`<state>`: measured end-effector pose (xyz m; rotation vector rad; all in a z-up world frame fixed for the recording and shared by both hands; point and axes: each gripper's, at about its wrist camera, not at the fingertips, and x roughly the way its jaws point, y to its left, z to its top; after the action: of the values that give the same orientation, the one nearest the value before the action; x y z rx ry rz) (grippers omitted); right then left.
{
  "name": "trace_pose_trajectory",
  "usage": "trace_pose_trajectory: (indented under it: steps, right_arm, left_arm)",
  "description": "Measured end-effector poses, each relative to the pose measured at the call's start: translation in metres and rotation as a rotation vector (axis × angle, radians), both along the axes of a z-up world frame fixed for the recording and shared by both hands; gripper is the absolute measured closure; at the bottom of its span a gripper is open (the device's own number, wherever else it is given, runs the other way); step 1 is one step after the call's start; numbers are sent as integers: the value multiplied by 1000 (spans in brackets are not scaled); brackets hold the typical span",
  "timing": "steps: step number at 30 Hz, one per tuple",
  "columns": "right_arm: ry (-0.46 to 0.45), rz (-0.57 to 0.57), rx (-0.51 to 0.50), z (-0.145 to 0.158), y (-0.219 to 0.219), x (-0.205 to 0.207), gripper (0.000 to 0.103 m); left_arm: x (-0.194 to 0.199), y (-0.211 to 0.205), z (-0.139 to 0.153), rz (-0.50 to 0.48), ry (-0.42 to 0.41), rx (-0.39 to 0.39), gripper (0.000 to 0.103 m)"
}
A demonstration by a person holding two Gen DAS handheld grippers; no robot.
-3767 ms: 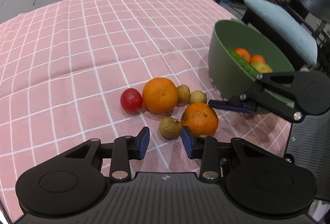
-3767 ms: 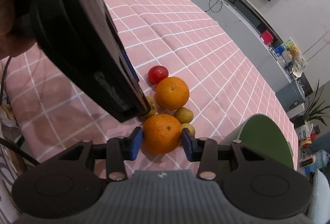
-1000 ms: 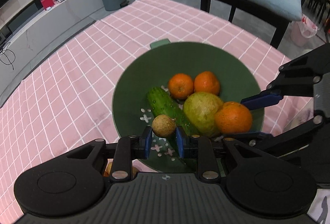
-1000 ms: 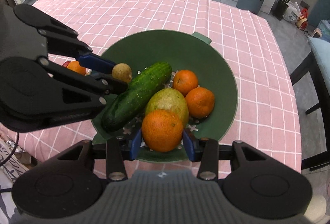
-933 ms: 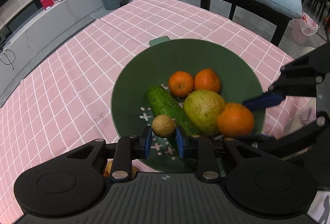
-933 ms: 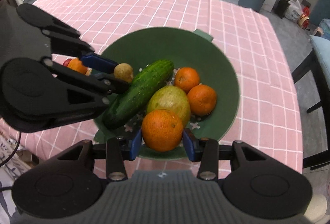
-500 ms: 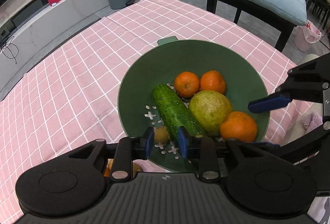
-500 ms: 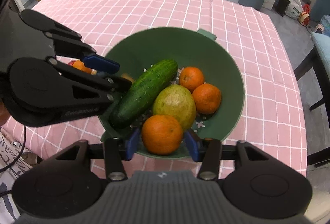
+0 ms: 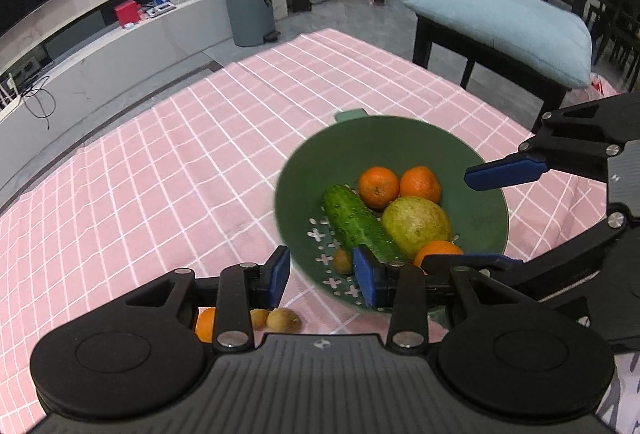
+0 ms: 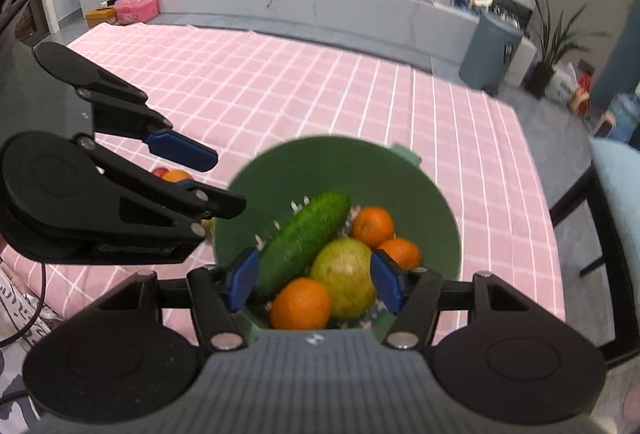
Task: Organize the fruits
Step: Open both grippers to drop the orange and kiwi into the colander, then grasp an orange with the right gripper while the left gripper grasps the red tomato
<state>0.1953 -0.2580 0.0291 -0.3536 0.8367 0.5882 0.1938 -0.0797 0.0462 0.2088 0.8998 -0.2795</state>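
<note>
A green colander bowl (image 9: 304, 170) (image 10: 432, 190) stands on the pink checked tablecloth. It holds a cucumber (image 9: 356, 220) (image 10: 306, 238), a green pear (image 9: 416, 224) (image 10: 344, 276), two small oranges (image 9: 378, 182), a large orange (image 10: 300, 304) (image 9: 438, 250) and a small brown fruit (image 9: 343, 261). My left gripper (image 9: 322, 274) is open and empty above the bowl's near rim. My right gripper (image 10: 314, 280) is open and empty above the large orange.
An orange (image 9: 205, 324) and two small brown fruits (image 9: 282, 319) lie on the cloth beneath my left gripper. A red fruit (image 10: 160, 172) shows past the left gripper. A dark chair with a blue cushion (image 9: 500, 30) stands beyond the table's far edge.
Both grippers opened and pulled up and back. The small brown fruit dropped from the left gripper into the bowl; the large orange left the right gripper and lies in the bowl.
</note>
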Motion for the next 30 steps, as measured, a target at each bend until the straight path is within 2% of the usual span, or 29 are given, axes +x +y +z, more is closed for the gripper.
trace_pose_trajectory:
  steps: [11, 19, 23, 30]
  right_arm:
    - [-96, 138, 16, 10, 31, -9, 45]
    - [-123, 266, -1, 5, 62, -10, 54]
    - [-122, 341, -42, -3, 80, -9, 58]
    - [-112, 455, -122, -19, 105, -4, 65]
  left_arm:
    - [-16, 53, 5, 87, -18, -84, 59]
    - [-27, 90, -7, 112, -29, -129, 59]
    - [-32, 108, -17, 125, -21, -167, 59]
    - [-30, 127, -37, 114, 11, -176, 59]
